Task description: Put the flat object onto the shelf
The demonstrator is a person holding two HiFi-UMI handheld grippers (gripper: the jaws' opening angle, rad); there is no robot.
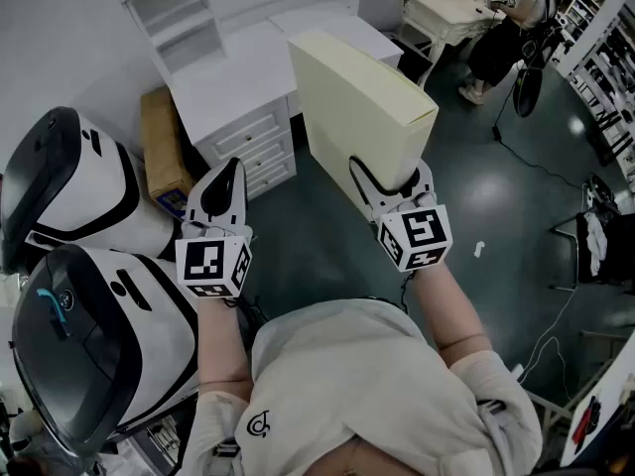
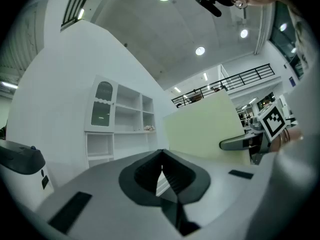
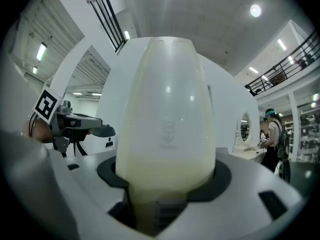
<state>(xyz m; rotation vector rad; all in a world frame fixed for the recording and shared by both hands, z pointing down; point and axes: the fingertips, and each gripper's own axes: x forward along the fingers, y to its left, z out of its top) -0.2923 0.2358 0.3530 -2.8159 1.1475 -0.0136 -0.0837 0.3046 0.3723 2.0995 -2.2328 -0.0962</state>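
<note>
The flat object (image 1: 362,107) is a pale cream slab held upright in the air, with my right gripper (image 1: 392,184) shut on its near lower edge. In the right gripper view the flat object (image 3: 167,119) fills the middle, clamped between the jaws of my right gripper (image 3: 165,186). My left gripper (image 1: 230,174) hovers to its left, shut and holding nothing. In the left gripper view, my left gripper (image 2: 161,158) points toward the white shelf (image 2: 125,119), and the flat object (image 2: 205,129) stands to its right. The shelf (image 1: 184,18) sits at the far upper left on a white desk (image 1: 248,97).
Two large white-and-black pod-shaped machines (image 1: 69,186) (image 1: 89,345) crowd the left side. A brown cardboard box (image 1: 164,147) leans beside the desk's drawers. A person (image 1: 516,18) stands by another white table at the far upper right. Dark floor lies below the grippers.
</note>
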